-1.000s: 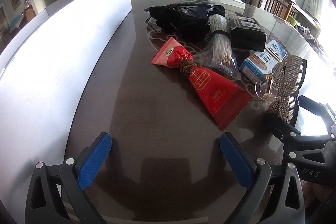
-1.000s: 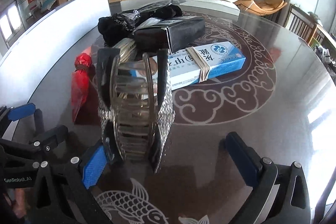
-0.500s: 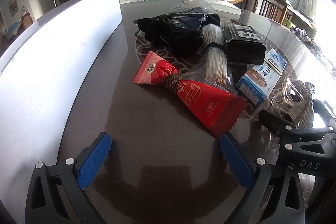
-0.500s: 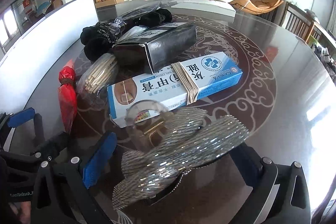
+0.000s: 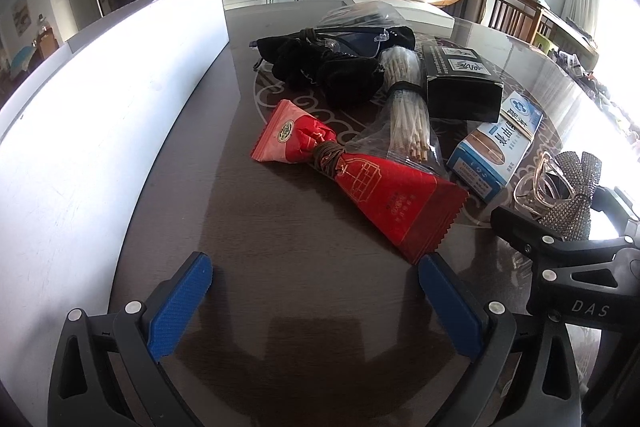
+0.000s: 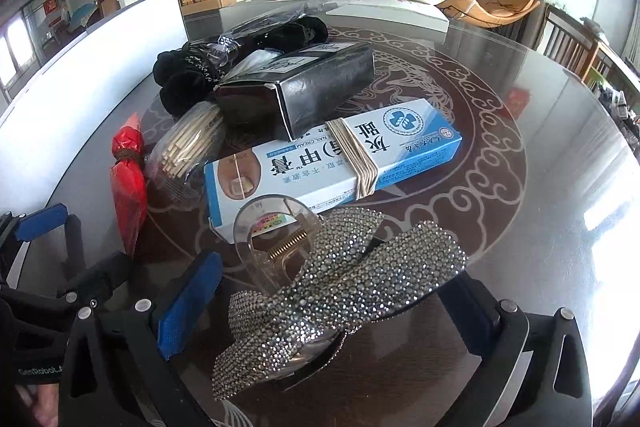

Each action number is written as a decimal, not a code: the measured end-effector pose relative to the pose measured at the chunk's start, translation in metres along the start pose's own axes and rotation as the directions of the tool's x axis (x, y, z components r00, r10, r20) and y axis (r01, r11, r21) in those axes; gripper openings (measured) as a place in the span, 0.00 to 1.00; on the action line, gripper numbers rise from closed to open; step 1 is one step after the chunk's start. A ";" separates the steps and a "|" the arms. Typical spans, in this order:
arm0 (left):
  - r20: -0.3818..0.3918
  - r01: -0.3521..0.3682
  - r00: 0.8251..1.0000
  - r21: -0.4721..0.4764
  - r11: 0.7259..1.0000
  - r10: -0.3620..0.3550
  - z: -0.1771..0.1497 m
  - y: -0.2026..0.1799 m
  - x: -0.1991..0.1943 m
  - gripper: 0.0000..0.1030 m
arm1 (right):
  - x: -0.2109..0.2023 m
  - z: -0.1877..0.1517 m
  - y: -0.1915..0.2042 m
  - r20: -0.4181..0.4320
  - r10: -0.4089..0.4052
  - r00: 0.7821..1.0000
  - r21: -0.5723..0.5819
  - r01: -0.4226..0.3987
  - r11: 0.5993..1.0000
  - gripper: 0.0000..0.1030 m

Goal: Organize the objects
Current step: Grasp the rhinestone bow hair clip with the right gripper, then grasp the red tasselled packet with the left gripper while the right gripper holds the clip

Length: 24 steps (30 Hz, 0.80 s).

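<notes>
While the left gripper [image 5: 314, 301] hangs spread wide over bare dark tabletop [image 5: 280, 267], nothing between its blue pads, the right gripper [image 6: 332, 311] sits spread around the rhinestone hair clip [image 6: 340, 291], which lies on the glass between its fingers; contact with the pads I cannot tell. Just beyond the clip lies the blue-and-white cream box [image 6: 332, 155], rubber-banded. Then the black box [image 6: 304, 91], the bagged sticks [image 6: 188, 147], the red packet [image 5: 360, 179], side by side.

Worktop [image 5: 280, 307]: dark, glossy, pale scroll pattern.
Left edge: white board [image 5: 100, 115].
On it: red packet [image 5: 360, 179], stick bundle [image 5: 408, 115], black box [image 6: 296, 95], blue box [image 6: 332, 155], black pouch [image 5: 336, 67], rhinestone clip [image 6: 340, 291].
</notes>
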<state>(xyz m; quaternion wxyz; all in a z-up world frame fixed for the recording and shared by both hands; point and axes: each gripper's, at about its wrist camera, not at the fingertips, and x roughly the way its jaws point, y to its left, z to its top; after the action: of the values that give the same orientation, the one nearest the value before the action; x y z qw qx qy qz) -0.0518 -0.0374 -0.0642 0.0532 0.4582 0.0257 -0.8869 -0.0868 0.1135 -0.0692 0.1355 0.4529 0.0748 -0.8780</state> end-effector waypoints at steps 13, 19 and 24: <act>0.000 0.000 1.000 0.000 1.000 0.000 0.000 0.000 0.000 1.00 | 0.000 0.000 0.000 0.000 0.000 1.000 0.000 0.000 1.000 1.00; -0.004 0.048 0.999 -0.042 0.998 -0.048 -0.002 0.005 -0.009 1.00 | 0.000 0.000 0.000 0.000 0.000 1.000 0.000 0.000 1.000 1.00; 0.130 0.210 0.973 -0.149 0.966 -0.191 0.019 0.005 -0.037 1.00 | 0.000 0.000 0.000 0.000 0.000 1.000 0.000 0.000 1.000 1.00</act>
<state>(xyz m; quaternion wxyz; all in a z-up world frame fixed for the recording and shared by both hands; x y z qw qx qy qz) -0.0454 -0.0415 -0.0233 0.0014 0.3959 0.1407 -0.9075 -0.0868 0.1133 -0.0694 0.1355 0.4528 0.0749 -0.8781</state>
